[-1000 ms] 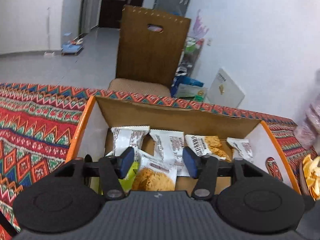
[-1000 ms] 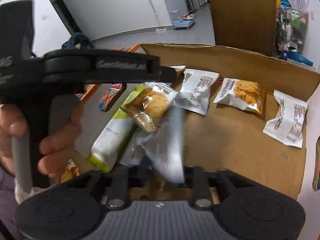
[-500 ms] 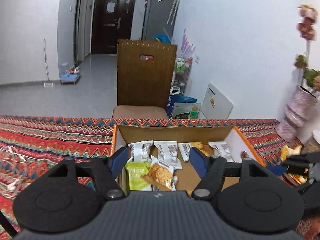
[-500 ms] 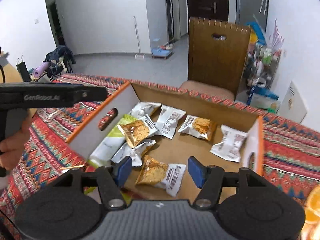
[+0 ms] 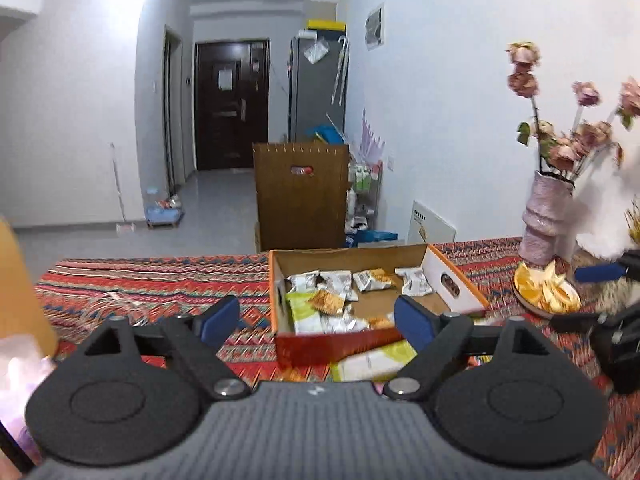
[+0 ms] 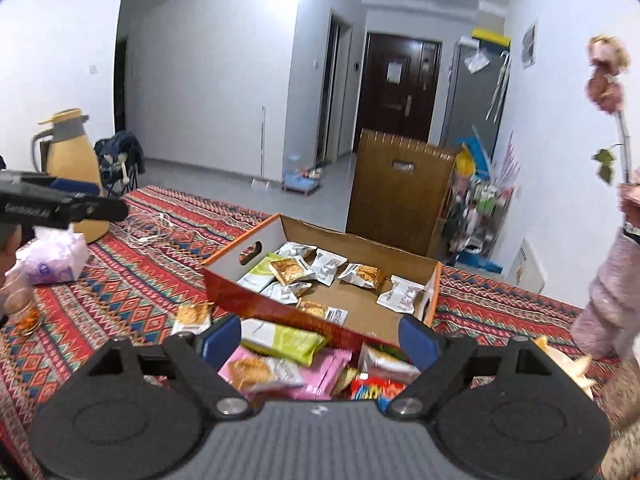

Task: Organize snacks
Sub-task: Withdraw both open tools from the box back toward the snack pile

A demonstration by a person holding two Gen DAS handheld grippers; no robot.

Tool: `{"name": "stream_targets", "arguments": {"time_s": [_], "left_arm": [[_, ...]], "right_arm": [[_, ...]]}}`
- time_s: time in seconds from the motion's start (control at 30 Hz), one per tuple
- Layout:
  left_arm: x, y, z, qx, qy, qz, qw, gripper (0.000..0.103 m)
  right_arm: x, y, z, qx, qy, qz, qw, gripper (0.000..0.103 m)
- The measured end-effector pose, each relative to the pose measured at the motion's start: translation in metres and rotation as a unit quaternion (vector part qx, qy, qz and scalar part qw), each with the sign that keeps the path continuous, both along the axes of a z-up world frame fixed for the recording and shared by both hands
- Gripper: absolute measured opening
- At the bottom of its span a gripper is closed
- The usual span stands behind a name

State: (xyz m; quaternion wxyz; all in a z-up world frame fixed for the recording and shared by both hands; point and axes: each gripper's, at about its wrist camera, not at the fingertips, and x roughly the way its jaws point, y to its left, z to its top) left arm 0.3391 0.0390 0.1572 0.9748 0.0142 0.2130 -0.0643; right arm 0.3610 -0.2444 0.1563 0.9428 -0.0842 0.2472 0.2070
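Observation:
A cardboard box (image 5: 456, 280) with an orange rim stands on the patterned cloth and holds several cookie packets and a green packet (image 5: 302, 312). My left gripper (image 5: 316, 318) hovers short of the box, its jaws opening with nothing between them. My right gripper's blue finger (image 5: 596, 273) shows at the right edge. In the right wrist view, the box (image 6: 240, 276) lies ahead. My right gripper (image 6: 320, 338) hangs above a pile of loose snacks, its jaws opening and pressing on nothing. The pile includes a green-white packet (image 6: 284, 338), a pink packet (image 6: 280, 372) and a red one (image 6: 372, 390).
A small cookie packet (image 6: 194, 316) lies alone on the cloth left of the pile. A yellow jug (image 6: 74, 160), a tissue pack (image 6: 52, 260) and a glass (image 6: 18, 300) stand far left. A vase of flowers (image 5: 548, 220) and a plate of orange slices (image 5: 544, 292) stand right.
Both grippers have drawn back and risen away from the box, and their jaws have widened. The right gripper has let go of a cookie packet, which now lies in the box.

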Motion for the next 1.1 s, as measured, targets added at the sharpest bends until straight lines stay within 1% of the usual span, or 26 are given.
{"name": "stream_targets", "arguments": {"time_s": [0.13,0.17,0.23,0.3,0.4,0.5,0.57,0.63,0.73,0.83,0.9,1.1], "left_arm": [[-0.07,-0.004,-0.024,0.012,-0.027,0.005,0.9996,0.088],[-0.083,-0.006,-0.03,0.013,-0.032,0.005,0.9994,0.089],[-0.117,-0.009,-0.047,0.015,-0.038,0.0,0.9992,0.096],[-0.14,-0.01,-0.061,0.011,-0.039,-0.006,0.9992,0.098],[-0.171,-0.011,-0.08,-0.005,-0.031,-0.008,0.9995,0.101],[-0.192,-0.009,-0.096,-0.009,-0.014,-0.001,0.9999,0.101],[-0.201,-0.009,-0.107,-0.007,0.003,0.006,1.0,0.101],[-0.208,-0.008,-0.117,-0.006,0.018,0.006,0.9998,0.101],[-0.213,-0.007,-0.131,-0.003,0.037,0.001,0.9993,0.101],[-0.21,-0.008,-0.138,-0.004,0.048,0.001,0.9989,0.101],[-0.205,-0.009,-0.14,-0.006,0.053,0.001,0.9986,0.101],[-0.18,-0.012,-0.143,-0.004,0.072,0.0,0.9974,0.101]], "right_arm": [[-0.056,-0.01,-0.015,0.007,-0.029,-0.011,0.999,0.088],[-0.068,-0.012,-0.02,0.013,-0.032,-0.013,0.999,0.088],[-0.096,-0.015,-0.033,0.027,-0.036,-0.012,0.999,0.089],[-0.121,-0.015,-0.049,0.04,-0.034,-0.005,0.999,0.097],[-0.156,-0.011,-0.075,0.033,-0.016,-0.001,0.999,0.098],[-0.188,-0.006,-0.097,0.032,-0.011,-0.006,0.999,0.098],[-0.206,-0.004,-0.112,0.044,-0.005,-0.005,0.999,0.098],[-0.221,-0.004,-0.129,0.047,0.01,0.011,0.999,0.098],[-0.233,0.001,-0.149,0.026,0.033,0.017,0.999,0.098],[-0.238,0.005,-0.165,0.003,0.051,0.013,0.999,0.098],[-0.236,0.007,-0.169,-0.003,0.056,0.0,0.998,0.098],[-0.218,0.002,-0.165,0.02,0.043,-0.013,0.999,0.098]]}}
